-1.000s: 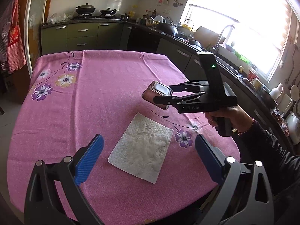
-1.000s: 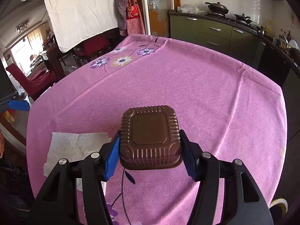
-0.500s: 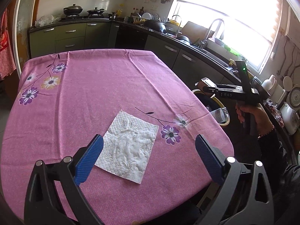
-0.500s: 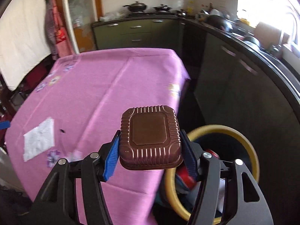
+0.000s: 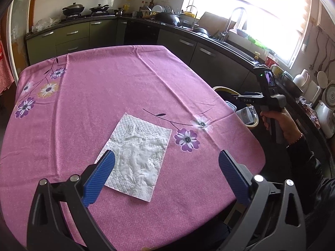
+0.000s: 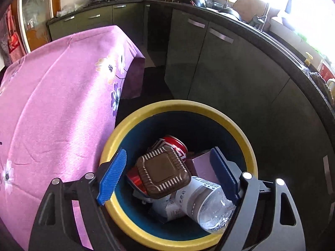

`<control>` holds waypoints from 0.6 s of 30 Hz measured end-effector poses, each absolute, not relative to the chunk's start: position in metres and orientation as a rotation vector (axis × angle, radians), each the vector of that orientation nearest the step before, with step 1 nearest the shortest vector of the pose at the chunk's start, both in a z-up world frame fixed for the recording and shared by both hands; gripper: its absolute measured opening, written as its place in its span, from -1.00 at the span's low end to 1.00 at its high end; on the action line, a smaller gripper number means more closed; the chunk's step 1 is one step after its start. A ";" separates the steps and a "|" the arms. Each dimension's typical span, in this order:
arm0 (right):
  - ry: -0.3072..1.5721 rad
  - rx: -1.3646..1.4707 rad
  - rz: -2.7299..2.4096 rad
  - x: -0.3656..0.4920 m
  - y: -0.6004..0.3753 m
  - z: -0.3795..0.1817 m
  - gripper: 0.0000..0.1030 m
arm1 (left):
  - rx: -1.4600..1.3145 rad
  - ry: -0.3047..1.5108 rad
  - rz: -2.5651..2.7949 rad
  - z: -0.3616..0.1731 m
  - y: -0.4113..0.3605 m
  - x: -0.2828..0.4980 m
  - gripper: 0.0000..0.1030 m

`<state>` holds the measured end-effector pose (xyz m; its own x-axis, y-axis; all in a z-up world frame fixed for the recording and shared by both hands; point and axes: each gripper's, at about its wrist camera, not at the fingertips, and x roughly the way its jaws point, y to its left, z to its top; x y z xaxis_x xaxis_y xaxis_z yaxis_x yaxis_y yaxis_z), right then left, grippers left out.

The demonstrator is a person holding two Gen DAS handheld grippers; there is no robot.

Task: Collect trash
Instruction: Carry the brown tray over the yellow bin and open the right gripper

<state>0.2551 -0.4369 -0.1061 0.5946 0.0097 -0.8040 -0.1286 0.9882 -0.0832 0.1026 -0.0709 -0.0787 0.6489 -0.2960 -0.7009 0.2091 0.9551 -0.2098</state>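
Left wrist view: the left tongs (image 5: 165, 174) hang open and empty over the pink tabletop (image 5: 104, 87). The white napkin (image 5: 137, 156), the one piece of trash left on it, lies flat just ahead and slightly left of centre, its long axis running diagonally away to the right; the left pad (image 5: 98, 179) overlaps its near-left corner. Right wrist view: the right tongs (image 6: 167, 175), jaws just opened and gripping nothing, point down into the yellow-rimmed bin (image 6: 249, 146) beside the tabletop, the brown tray (image 6: 163, 175) lying free on a red can (image 6: 173, 144) and bottle (image 6: 205, 205). The left tongs are judged far nearer the napkin.
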 end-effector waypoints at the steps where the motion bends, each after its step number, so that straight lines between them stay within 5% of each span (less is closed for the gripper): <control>1: 0.912 -0.126 0.087 0.248 -0.432 -0.100 0.57 | -0.109 0.819 -0.290 -0.080 -0.072 0.104 0.84; 18: 0.770 0.035 0.340 0.133 -0.362 -0.044 0.67 | -0.024 0.937 -0.319 -0.123 -0.052 0.151 0.84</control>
<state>0.1329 -0.3622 -0.0438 0.6658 0.3143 -0.6767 -0.2886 0.9448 0.1549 0.1512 -0.0518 -0.1232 0.5486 -0.2794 -0.7880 0.2585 0.9530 -0.1580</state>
